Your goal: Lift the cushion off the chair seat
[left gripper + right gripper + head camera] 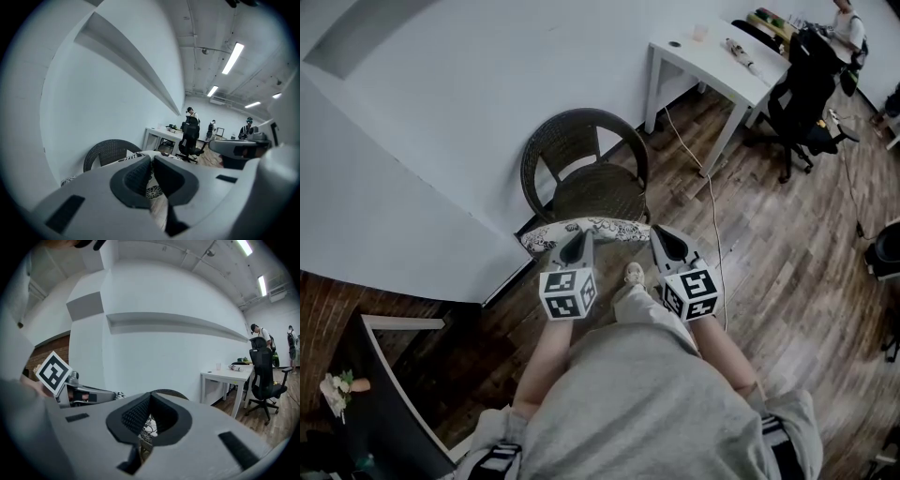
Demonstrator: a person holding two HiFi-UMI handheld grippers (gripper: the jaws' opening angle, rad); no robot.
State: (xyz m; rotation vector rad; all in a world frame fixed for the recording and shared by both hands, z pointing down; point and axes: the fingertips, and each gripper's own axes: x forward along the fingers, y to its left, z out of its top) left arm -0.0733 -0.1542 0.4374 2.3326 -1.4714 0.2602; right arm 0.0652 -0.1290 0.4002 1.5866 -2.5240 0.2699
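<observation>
A flat cushion (pixel 591 228) with a black-and-white pattern hangs level just in front of and above the seat of a dark wicker chair (pixel 598 187). My left gripper (pixel 575 246) is shut on the cushion's near left edge. My right gripper (pixel 661 239) is shut on its near right edge. In the left gripper view the jaws (pixel 152 164) pinch the patterned cushion (pixel 153 191), and the chair's back (pixel 110 151) shows behind. In the right gripper view the jaws (pixel 150 404) close on the cushion (pixel 148 427), and the left gripper's marker cube (pixel 54 372) is at the left.
The chair stands against a white wall. A white table (pixel 712 66) and a black office chair (pixel 806 94) are at the back right, with a cable (pixel 712 216) trailing over the wood floor. A dark table (pixel 384 394) sits at the lower left.
</observation>
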